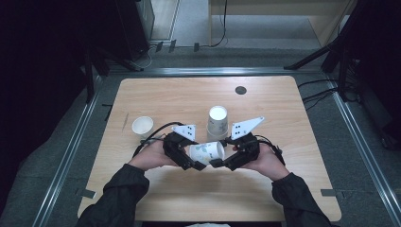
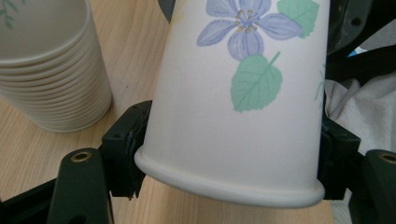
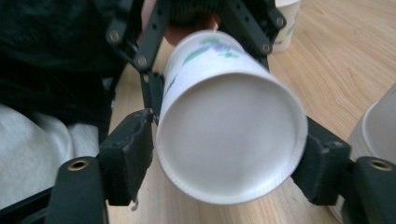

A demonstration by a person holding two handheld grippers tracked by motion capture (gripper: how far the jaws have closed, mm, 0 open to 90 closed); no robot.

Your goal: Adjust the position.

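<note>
Both claws clamped one flowered cup [image 1: 206, 152] just before the stack [image 1: 217, 124]: left claw [image 1: 195, 162] at its rim, right claw [image 1: 218, 161] at its base; next, probably one lets go

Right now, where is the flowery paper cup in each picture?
High view: the flowery cup lies sideways low in the middle, between the left gripper and the right gripper.
Left gripper view: it fills the middle, rim end clamped between the jaws.
Right gripper view: its bottom faces the camera, mid-picture, between the jaws.
Shared landmark: the stack of upside-down cups beside it.
</note>
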